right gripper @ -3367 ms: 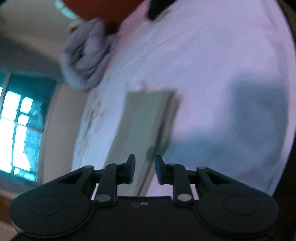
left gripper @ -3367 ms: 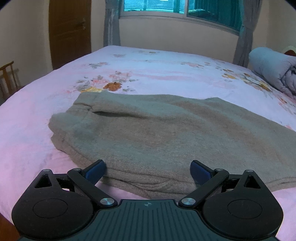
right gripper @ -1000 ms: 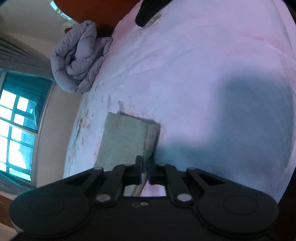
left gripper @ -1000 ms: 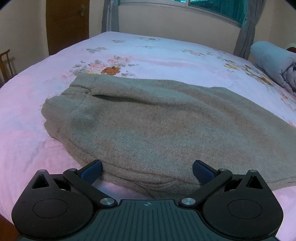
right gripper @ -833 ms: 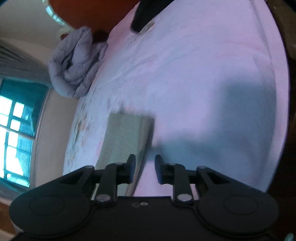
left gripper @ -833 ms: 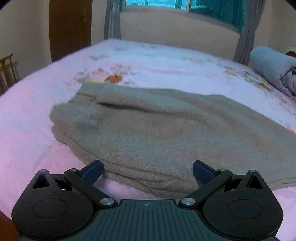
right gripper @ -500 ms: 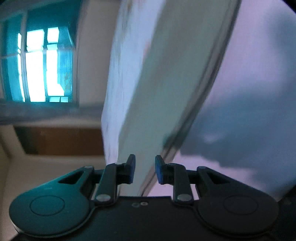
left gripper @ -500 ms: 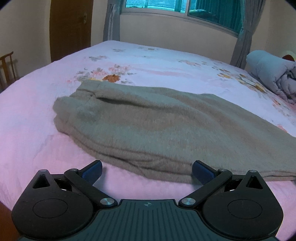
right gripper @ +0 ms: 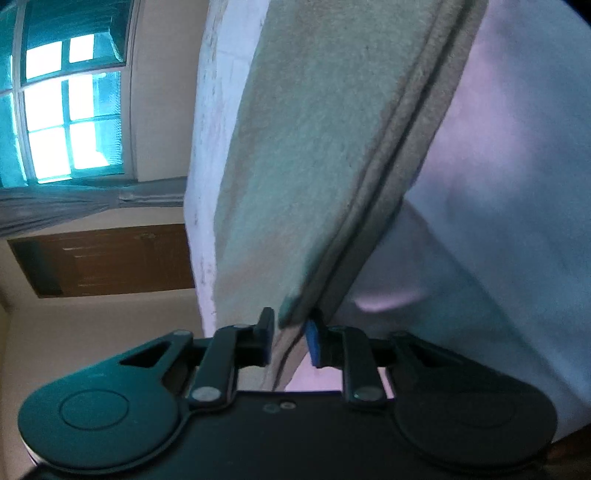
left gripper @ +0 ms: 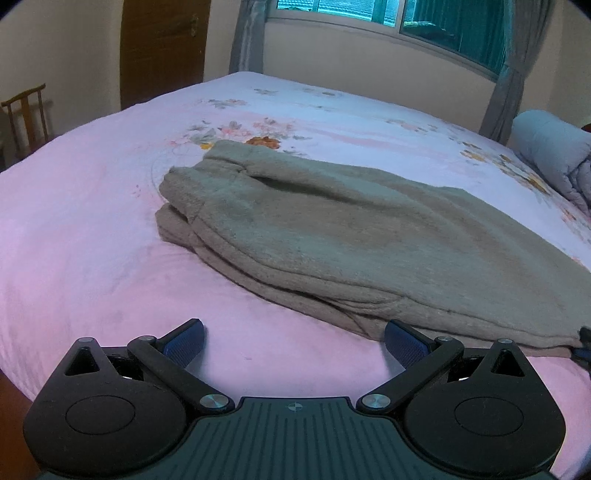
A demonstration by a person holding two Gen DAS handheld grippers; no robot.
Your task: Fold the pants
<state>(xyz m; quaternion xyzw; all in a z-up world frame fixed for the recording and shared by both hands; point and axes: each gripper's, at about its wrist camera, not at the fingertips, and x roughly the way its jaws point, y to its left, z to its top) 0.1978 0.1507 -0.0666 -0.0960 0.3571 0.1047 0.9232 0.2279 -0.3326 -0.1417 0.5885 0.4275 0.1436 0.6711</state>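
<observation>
Grey-beige fleece pants (left gripper: pixel 332 236) lie folded lengthwise on the pink bed, waistband at the left. My left gripper (left gripper: pixel 293 341) is wide open and empty, hovering over the sheet just in front of the pants' near edge. In the right wrist view the pants (right gripper: pixel 314 147) run away from the camera. My right gripper (right gripper: pixel 290 341) has its jaws narrowly apart around the pants' near layered edge, which sits between the pads; I cannot tell whether they pinch it. A tip of the right gripper (left gripper: pixel 583 345) shows at the far right of the left wrist view.
The bed has a pink floral sheet (left gripper: pixel 92 229). A rolled grey duvet (left gripper: pixel 554 151) lies at the far right. A wooden chair (left gripper: pixel 26 114) and brown door (left gripper: pixel 162 48) stand to the left. A window with curtains (left gripper: pixel 406 22) is behind the bed.
My left gripper has drawn back from the pants' near edge, still open. My right gripper opened, swung round along the pants and now has the edge between its jaws.
</observation>
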